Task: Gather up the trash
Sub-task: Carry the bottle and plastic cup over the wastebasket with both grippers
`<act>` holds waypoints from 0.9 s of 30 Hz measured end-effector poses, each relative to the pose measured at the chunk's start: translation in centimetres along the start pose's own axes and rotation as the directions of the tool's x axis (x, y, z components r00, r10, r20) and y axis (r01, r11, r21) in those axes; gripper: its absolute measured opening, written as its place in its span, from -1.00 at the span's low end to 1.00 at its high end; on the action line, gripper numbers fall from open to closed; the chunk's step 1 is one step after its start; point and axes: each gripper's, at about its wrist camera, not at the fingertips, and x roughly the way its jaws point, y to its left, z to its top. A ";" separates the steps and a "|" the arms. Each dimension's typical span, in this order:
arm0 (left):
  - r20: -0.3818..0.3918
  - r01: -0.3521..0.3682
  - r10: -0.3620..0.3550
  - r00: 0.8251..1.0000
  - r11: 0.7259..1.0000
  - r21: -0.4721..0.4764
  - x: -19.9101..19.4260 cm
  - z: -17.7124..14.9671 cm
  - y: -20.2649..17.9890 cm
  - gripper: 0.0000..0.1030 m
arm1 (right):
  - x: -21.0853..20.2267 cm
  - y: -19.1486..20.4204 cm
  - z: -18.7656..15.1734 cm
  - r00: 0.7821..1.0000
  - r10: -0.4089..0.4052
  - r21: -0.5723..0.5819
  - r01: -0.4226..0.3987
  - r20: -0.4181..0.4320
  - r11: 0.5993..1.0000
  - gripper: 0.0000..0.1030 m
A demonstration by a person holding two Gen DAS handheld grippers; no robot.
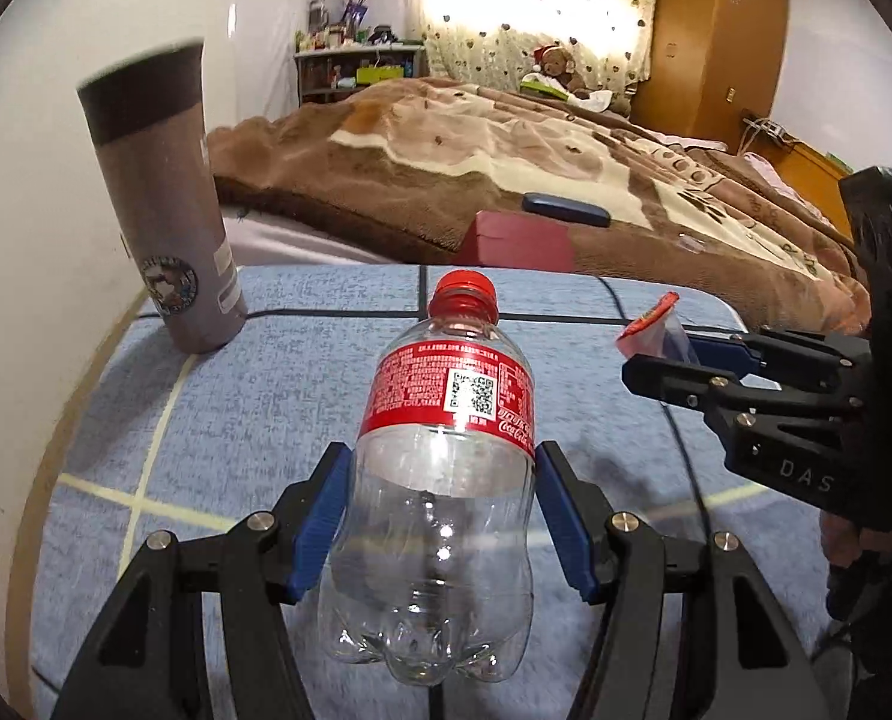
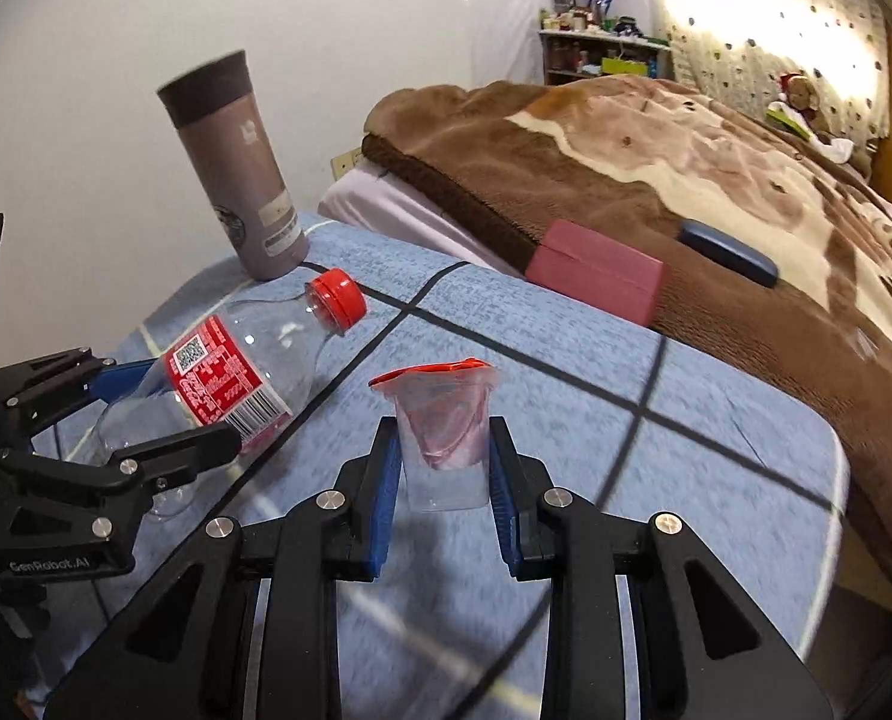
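An empty clear Coca-Cola bottle (image 1: 443, 480) with a red cap and red label is held between the blue pads of my left gripper (image 1: 443, 474), which is shut on it above the blue checked table cloth (image 1: 266, 372). The bottle also shows in the right wrist view (image 2: 230, 384). My right gripper (image 2: 444, 462) is shut on a small clear plastic cup (image 2: 443, 438) with a torn red foil lid. The cup and right gripper show in the left wrist view (image 1: 653, 336) at the right.
A grey-brown thermos (image 1: 164, 210) stands at the table's far left by the white wall. Behind the table is a bed with a brown blanket (image 1: 506, 156); a pink box (image 1: 521, 240) and a dark blue case (image 1: 566, 210) lie on it.
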 end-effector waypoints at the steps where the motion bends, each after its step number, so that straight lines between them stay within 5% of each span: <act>1: 0.006 0.001 -0.001 1.000 1.000 0.003 -0.6 -0.2 -0.3 0.25 | -0.5 0.0 -0.2 1.000 0.004 0.004 -0.004 0.002 1.000 -0.44; 10: 0.047 0.024 -0.027 0.999 0.999 0.045 -5.0 -1.6 -3.7 0.25 | -5.8 -0.4 -3.1 0.999 0.013 0.077 -0.017 0.052 0.997 -0.44; 27: 0.083 0.126 -0.141 0.987 0.979 0.158 -9.3 -4.3 -13.1 0.25 | -14.2 -3.7 -9.3 0.984 -0.113 0.191 0.085 0.140 0.978 -0.44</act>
